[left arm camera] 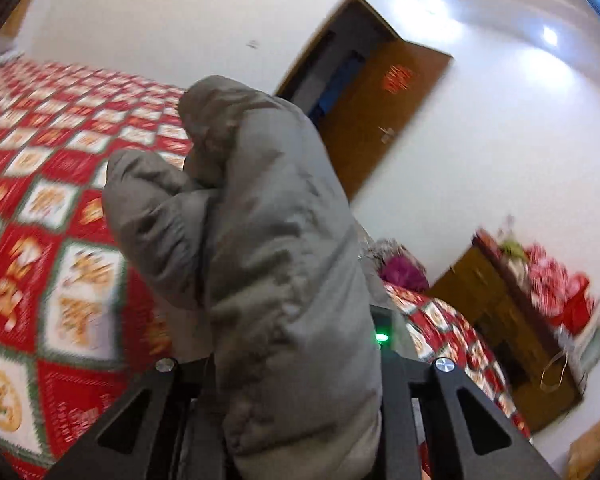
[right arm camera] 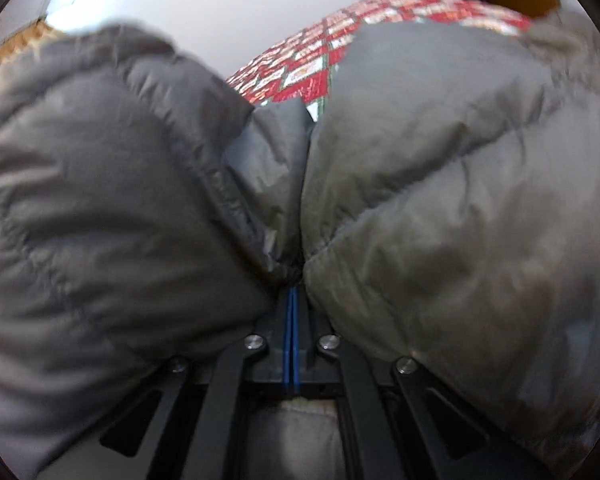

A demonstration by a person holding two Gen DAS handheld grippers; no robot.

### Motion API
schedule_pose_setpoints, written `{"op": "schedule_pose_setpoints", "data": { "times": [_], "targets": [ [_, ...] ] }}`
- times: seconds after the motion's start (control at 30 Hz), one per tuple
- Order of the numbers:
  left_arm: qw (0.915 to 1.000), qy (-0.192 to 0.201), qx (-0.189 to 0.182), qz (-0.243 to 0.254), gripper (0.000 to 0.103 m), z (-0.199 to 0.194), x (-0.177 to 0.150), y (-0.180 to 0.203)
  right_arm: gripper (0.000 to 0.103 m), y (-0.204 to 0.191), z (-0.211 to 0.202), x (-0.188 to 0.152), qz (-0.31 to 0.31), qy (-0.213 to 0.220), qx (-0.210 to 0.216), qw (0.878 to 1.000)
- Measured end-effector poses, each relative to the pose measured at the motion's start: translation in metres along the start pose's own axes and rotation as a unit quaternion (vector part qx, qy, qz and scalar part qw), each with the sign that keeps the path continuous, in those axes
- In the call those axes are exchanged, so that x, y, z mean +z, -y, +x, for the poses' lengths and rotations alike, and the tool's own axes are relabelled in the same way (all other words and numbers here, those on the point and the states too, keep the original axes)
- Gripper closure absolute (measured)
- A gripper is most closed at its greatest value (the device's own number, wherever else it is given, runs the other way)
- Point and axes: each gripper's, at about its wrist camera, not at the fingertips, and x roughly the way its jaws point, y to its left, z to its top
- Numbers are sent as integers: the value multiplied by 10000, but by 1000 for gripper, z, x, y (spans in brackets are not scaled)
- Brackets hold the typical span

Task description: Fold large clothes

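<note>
A grey padded jacket (left arm camera: pixel 260 240) fills the middle of the left wrist view, bunched between the fingers of my left gripper (left arm camera: pixel 300 380), which is shut on a thick fold of it and holds it up above the bed. In the right wrist view the same jacket (right arm camera: pixel 440 200) bulges on both sides of my right gripper (right arm camera: pixel 292 280). Its blue-edged fingers are pressed together on a seam of the jacket. The fingertips of both grippers are hidden by fabric.
A bed with a red, white and green patterned quilt (left arm camera: pixel 40 220) lies below and to the left. A brown wooden door (left arm camera: pixel 380 112) stands open in the white wall. A wooden cabinet (left arm camera: pixel 500 320) with red items on top stands right of the bed.
</note>
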Motion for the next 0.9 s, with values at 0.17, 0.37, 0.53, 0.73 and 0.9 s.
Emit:
{"op": "schedule_pose_setpoints", "data": {
  "times": [0.17,0.37,0.53,0.73,0.9],
  "targets": [
    [9982,-166,-44,581,82,23,6,47,98,20,-41,9,288,-380,406,9980],
    [9877,-608,252,1418,82,74,-15,99,91,67,-142,7,150,-144,325,9993],
    [9719,-985,434,2095,82,120,-53,135,88,119,-222,7,216,514,-531,9970],
    [9442,-1187,758,2976,81,159,-98,165,12,165,-270,14,906,1388,58,9861],
    [9321,-1139,883,3324,80,170,-116,169,10,163,-240,45,1058,1028,634,9870]
  ]
}}
